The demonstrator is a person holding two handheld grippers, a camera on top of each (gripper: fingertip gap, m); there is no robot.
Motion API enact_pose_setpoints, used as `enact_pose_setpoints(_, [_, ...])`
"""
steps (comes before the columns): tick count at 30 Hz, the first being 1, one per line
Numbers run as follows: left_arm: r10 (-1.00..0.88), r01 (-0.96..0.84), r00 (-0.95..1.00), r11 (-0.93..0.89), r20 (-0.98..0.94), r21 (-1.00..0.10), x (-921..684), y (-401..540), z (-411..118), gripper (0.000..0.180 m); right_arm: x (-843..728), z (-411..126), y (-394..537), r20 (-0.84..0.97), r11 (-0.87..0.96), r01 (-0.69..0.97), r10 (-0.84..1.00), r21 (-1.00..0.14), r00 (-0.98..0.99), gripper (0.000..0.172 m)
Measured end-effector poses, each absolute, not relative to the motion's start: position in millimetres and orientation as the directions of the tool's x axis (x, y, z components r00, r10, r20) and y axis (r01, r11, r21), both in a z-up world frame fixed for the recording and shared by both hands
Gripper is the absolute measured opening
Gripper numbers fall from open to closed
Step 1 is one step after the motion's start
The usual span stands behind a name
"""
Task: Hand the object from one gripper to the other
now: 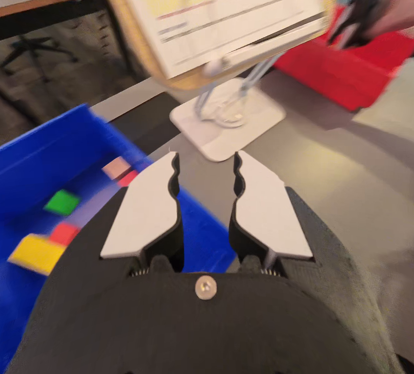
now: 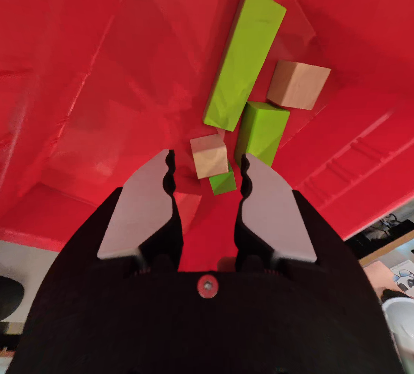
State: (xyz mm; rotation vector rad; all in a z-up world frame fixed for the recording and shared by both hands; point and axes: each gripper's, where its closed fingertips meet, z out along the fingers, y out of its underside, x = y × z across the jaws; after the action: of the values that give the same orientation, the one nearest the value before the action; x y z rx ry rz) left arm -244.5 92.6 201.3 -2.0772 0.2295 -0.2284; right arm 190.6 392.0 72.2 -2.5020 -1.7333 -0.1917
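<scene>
In the right wrist view my right gripper (image 2: 207, 154) is open over the red bin (image 2: 89, 72). A plain wooden cube (image 2: 209, 157) lies between its fingers with a gap on each side; neither pad touches it. The cube rests partly over a small green block (image 2: 224, 181). In the left wrist view my left gripper (image 1: 206, 154) is open and empty above the grey table (image 1: 313, 184), beside the blue bin (image 1: 44, 161). The right gripper shows far off there as a dark blur (image 1: 349, 29) over the red bin (image 1: 336, 76).
The red bin also holds a long green block (image 2: 244, 58), a shorter green block (image 2: 262, 130), a second wooden cube (image 2: 298, 85) and a red block (image 2: 187, 206). The blue bin holds green (image 1: 62, 202), yellow (image 1: 38, 253) and red (image 1: 63, 233) blocks. A sign (image 1: 224, 4) stands on a white base (image 1: 228, 121). The sign (image 1: 224, 4) is closer to my left gripper, around 20 cm from its tips; the right tips are 40 cm off.
</scene>
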Motion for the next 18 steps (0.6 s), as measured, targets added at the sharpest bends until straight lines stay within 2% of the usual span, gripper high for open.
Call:
enact_pose_setpoints(3, [-0.163, -0.091, 0.987, -0.567, 0.003, -0.819, -297.1, 95.6, 181.2, 0.051, 189.6, 87.1, 387.0, 0.167, -0.357, 0.932, 0.917, -0.071, 0.364, 0.053])
enact_pose_setpoints(6, [-0.128, -0.209, 0.978, -0.696, -0.168, -0.687, -344.9, 99.5, 145.4, 0.055, 186.8, 98.9, 379.7, 0.179, -0.341, 0.932, 0.916, -0.121, 0.359, 0.051])
enact_pose_setpoints(8, [-0.126, -0.227, 0.971, -0.755, -0.203, -0.615, -365.4, 109.2, 123.5, 0.060, 183.4, 103.6, 373.2, 0.180, -0.323, 0.936, 0.921, -0.142, 0.346, 0.051])
enact_pose_setpoints(11, [0.043, -0.042, 0.985, -0.875, -0.164, -0.483, -402.5, 121.5, 87.4, 0.063, 179.1, 107.4, 365.4, 0.185, -0.315, 0.936, 0.922, -0.157, 0.341, 0.049])
enact_pose_setpoints(14, [0.223, 0.144, 0.962, -0.903, -0.156, -0.404, -431.0, 128.0, 65.4, 0.061, 172.6, 110.3, 358.5, 0.190, -0.303, 0.936, 0.923, -0.178, 0.335, 0.048])
enact_pose_setpoints(18, [0.379, 0.305, 0.917, -0.867, -0.125, -0.394, -447.4, 137.5, 48.1, 0.056, 163.6, 114.2, 351.3, 0.195, -0.287, 0.935, 0.924, -0.209, 0.328, 0.046])
